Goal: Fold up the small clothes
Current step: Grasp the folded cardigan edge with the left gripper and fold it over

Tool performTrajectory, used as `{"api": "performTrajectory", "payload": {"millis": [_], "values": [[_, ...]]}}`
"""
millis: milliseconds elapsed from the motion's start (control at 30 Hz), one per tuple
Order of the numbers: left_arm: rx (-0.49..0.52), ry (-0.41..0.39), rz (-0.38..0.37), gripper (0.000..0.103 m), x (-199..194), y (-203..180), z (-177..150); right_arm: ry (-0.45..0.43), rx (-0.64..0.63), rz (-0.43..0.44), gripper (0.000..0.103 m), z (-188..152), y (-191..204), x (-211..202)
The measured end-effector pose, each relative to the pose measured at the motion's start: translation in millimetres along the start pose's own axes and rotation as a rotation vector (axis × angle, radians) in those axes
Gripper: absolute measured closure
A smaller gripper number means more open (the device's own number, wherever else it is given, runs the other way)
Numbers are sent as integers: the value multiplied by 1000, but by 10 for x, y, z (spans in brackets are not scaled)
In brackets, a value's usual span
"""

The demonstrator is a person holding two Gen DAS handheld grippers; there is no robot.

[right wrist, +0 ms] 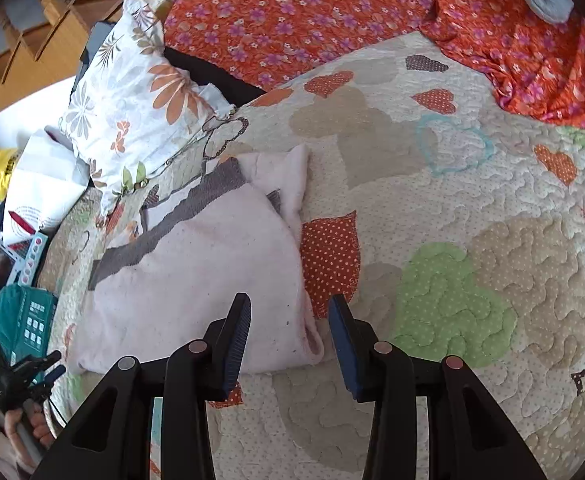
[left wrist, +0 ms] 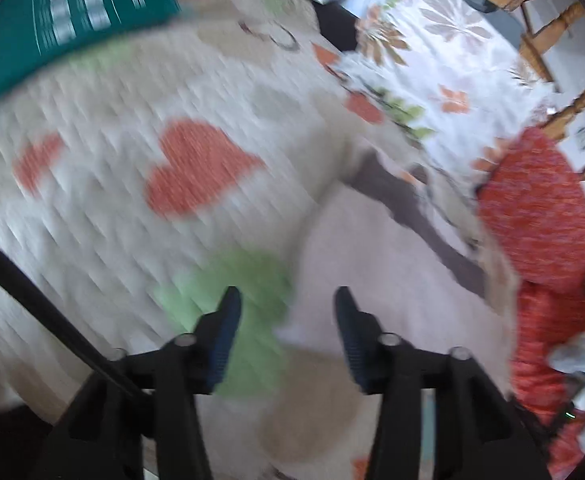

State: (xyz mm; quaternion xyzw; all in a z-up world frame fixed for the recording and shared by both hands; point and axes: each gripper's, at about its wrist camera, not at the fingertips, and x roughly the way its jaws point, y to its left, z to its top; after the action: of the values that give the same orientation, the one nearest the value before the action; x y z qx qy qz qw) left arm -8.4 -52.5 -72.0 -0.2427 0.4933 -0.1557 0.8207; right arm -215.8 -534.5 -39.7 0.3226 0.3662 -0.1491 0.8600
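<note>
A small pale pink garment with a grey band lies partly folded on the quilted heart-pattern bedspread. My right gripper is open and empty, hovering just above the garment's near right corner. In the blurred left wrist view the same garment lies ahead and to the right. My left gripper is open and empty above the garment's left edge and a green heart patch. It also shows small at the far left of the right wrist view, held in a hand.
A floral pillow lies behind the garment. An orange flowered cloth covers the far side of the bed. A teal box sits at the bed's left edge. Wooden stair rails stand beyond.
</note>
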Motion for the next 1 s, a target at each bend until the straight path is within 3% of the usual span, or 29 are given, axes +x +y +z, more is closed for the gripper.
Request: {"api": "performTrajectory", "payload": {"millis": [100, 233, 433, 500, 533, 667, 833, 900, 933, 1000], "values": [[-37, 80, -44, 39, 171, -1, -241, 2, 7, 0, 58, -5, -4, 23], [9, 29, -46, 28, 201, -206, -304, 10, 24, 10, 58, -12, -29, 44], [-84, -9, -59, 26, 387, -199, -114, -6, 32, 9, 57, -24, -43, -9], [-90, -5, -62, 39, 411, -207, -55, -13, 38, 10, 57, -24, -59, -36], [-99, 10, -64, 41, 445, -200, -28, -14, 43, 14, 57, -19, -69, -44], [-121, 9, -68, 41, 480, -184, -7, -8, 45, 35, 57, -25, -62, -52], [-61, 13, -13, 44, 540, -279, 92, -16, -69, 10, 57, -79, 166, -50], [10, 12, 58, 82, 546, -348, 126, -16, -135, -18, 57, -130, 295, -19], [55, 15, 108, 88, 560, -385, 144, -15, -160, -24, 57, -155, 346, -8], [79, 18, 135, 88, 560, -380, 156, -8, -219, -25, 57, -217, 475, 28]]}}
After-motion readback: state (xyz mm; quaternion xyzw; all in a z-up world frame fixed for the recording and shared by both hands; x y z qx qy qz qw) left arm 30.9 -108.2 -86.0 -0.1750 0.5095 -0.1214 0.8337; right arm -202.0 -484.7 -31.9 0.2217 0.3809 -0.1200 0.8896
